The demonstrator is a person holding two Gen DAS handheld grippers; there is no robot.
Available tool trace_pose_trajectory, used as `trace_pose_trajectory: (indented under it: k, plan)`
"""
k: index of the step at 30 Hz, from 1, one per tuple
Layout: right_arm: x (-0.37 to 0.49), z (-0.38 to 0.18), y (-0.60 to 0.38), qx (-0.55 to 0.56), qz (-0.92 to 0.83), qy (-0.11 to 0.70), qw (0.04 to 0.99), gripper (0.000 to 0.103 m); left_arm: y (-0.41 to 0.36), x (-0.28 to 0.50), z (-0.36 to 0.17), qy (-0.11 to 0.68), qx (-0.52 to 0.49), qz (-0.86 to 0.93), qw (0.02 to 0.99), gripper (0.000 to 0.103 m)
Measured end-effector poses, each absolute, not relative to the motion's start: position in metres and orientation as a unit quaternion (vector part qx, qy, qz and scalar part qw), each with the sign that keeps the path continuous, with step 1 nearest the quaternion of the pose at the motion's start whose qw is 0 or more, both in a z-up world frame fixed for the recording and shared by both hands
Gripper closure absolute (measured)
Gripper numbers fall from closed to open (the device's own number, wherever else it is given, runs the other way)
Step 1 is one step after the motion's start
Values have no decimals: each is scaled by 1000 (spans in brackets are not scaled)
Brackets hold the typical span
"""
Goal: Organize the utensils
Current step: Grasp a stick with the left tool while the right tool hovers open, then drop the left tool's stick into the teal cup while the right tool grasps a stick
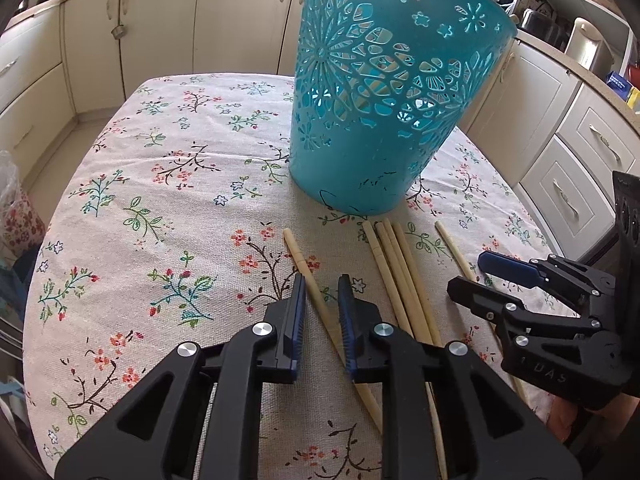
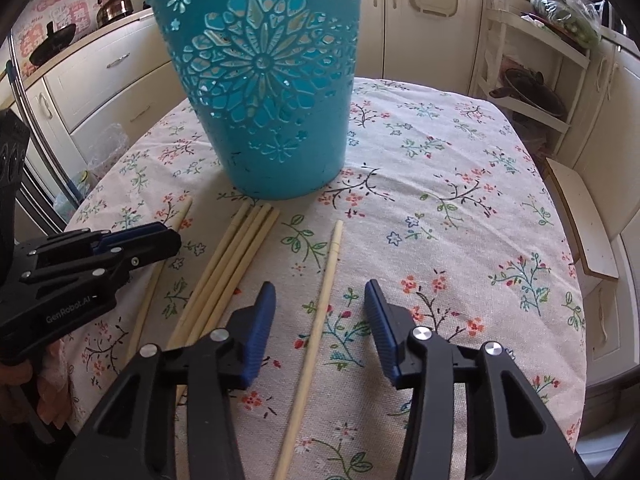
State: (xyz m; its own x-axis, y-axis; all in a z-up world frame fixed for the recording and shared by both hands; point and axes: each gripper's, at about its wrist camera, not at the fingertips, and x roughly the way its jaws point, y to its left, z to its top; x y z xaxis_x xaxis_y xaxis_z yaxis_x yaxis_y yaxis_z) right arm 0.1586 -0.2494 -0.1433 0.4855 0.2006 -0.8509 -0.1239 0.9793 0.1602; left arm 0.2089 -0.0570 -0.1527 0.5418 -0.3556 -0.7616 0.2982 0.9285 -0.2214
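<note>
Your teal basket (image 1: pixel 372 92) stands upright mid-table on the floral cloth (image 1: pixel 160 184); thru its cutouts pale sticks show inside, can't tell how many. Six chopsticks lie in front: a bundle of four (image 2: pixel 236 268) w/ singles either side. Your left gripper (image 1: pixel 320 316) straddles the left single (image 1: pixel 316 300), jaws slightly apart, not pinching. Your right gripper (image 2: pixel 320 320) is wide open over the right single (image 2: pixel 320 312)

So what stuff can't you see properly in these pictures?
- Left wrist view: the left gripper covers part of the single chopstick lying between its fingers.
- Both views: the teal basket has its top cut off by the picture's edge, so its inside is hidden.
- Right wrist view: the right chopstick runs off the bottom edge.
</note>
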Motion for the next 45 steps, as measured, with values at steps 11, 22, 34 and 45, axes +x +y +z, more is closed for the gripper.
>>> trace_pose_trajectory:
  k: [11, 22, 34, 45]
  plan:
    - [160, -146, -259, 61, 93, 494, 862, 96, -79, 205, -150, 440, 26, -150, 885, 86]
    - [160, -146, -261, 66, 98, 495, 861, 97, -73, 213, -148, 456, 9, -162, 875, 98]
    - [160, -149, -272, 122, 114, 494, 853, 97, -15, 210, -137, 429, -132, -202, 870, 98]
    - [159, -150, -276, 141, 118, 494, 850, 97, 3, 202, -45, 330, -170, -229, 900, 98]
